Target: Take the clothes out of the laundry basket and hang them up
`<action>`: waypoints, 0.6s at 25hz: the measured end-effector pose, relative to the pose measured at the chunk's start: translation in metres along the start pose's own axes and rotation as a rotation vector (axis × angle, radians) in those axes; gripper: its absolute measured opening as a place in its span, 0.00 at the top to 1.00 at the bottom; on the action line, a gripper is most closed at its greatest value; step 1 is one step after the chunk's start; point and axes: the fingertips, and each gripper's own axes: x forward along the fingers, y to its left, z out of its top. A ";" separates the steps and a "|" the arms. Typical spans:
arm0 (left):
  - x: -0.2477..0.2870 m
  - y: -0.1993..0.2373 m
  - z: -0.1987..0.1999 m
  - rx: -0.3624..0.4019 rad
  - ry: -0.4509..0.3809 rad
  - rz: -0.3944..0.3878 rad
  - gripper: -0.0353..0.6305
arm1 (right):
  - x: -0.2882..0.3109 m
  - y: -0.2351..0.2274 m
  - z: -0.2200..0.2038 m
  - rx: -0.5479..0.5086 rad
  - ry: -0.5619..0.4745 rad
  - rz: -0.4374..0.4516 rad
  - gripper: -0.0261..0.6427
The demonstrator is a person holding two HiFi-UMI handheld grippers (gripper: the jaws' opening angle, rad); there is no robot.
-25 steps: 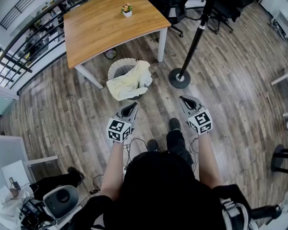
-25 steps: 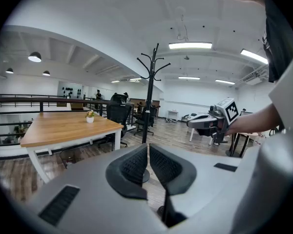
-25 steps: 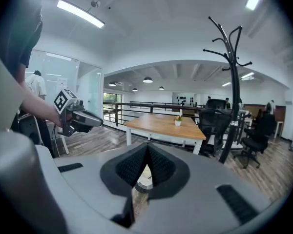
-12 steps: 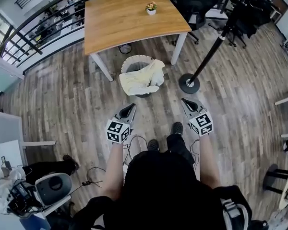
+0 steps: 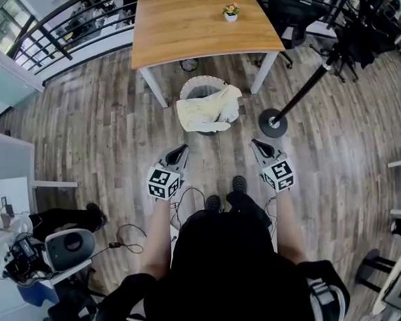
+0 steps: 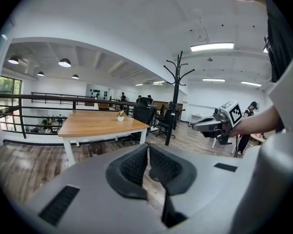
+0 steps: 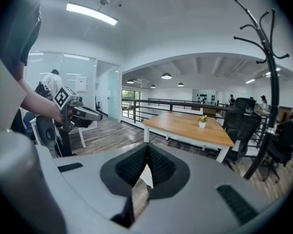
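Head view: the laundry basket (image 5: 199,85) stands by the wooden table (image 5: 200,19) with a pale yellow garment (image 5: 207,110) draped over its rim. The left gripper (image 5: 182,148) and right gripper (image 5: 256,143) hover near it, not touching. Left gripper view: jaws clenched together, nothing between; the coat stand (image 6: 176,96) is ahead. Right gripper view: jaws clenched, empty too.

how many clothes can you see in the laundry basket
1: a pale yellow garment draped over the near rim of the laundry basket. Others may be hidden underneath.
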 end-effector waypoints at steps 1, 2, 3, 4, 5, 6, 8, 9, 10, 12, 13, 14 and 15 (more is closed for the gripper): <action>0.002 0.002 0.002 -0.005 0.001 0.015 0.90 | 0.004 -0.003 0.002 -0.007 0.002 0.017 0.95; 0.005 0.003 0.004 -0.009 0.002 0.030 0.90 | 0.008 -0.006 0.004 -0.016 0.005 0.034 0.95; 0.009 0.004 0.007 -0.014 0.002 0.044 0.90 | 0.013 -0.010 0.005 -0.026 0.007 0.050 0.95; 0.013 0.004 0.009 -0.018 0.002 0.055 0.90 | 0.017 -0.015 0.007 -0.034 0.009 0.064 0.95; 0.016 0.005 0.010 -0.021 0.003 0.065 0.90 | 0.021 -0.019 0.008 -0.039 0.011 0.078 0.95; 0.019 0.005 0.011 -0.023 0.004 0.076 0.90 | 0.025 -0.023 0.009 -0.040 0.012 0.090 0.95; 0.022 0.007 0.012 -0.029 0.003 0.101 0.90 | 0.033 -0.031 0.011 -0.043 0.008 0.113 0.95; 0.024 0.008 0.013 -0.034 0.003 0.115 0.90 | 0.036 -0.034 0.013 -0.046 0.006 0.126 0.95; 0.025 0.008 0.014 -0.037 0.003 0.128 0.90 | 0.039 -0.037 0.014 -0.048 0.004 0.138 0.95; 0.027 0.007 0.015 -0.041 0.006 0.151 0.90 | 0.043 -0.042 0.016 -0.051 0.002 0.161 0.95; 0.029 0.007 0.016 -0.042 0.009 0.161 0.90 | 0.046 -0.046 0.016 -0.051 0.001 0.172 0.95; 0.030 0.007 0.016 -0.045 0.011 0.172 0.90 | 0.049 -0.048 0.017 -0.051 0.000 0.183 0.95; 0.032 0.007 0.016 -0.048 0.013 0.181 0.90 | 0.051 -0.051 0.017 -0.051 0.000 0.193 0.95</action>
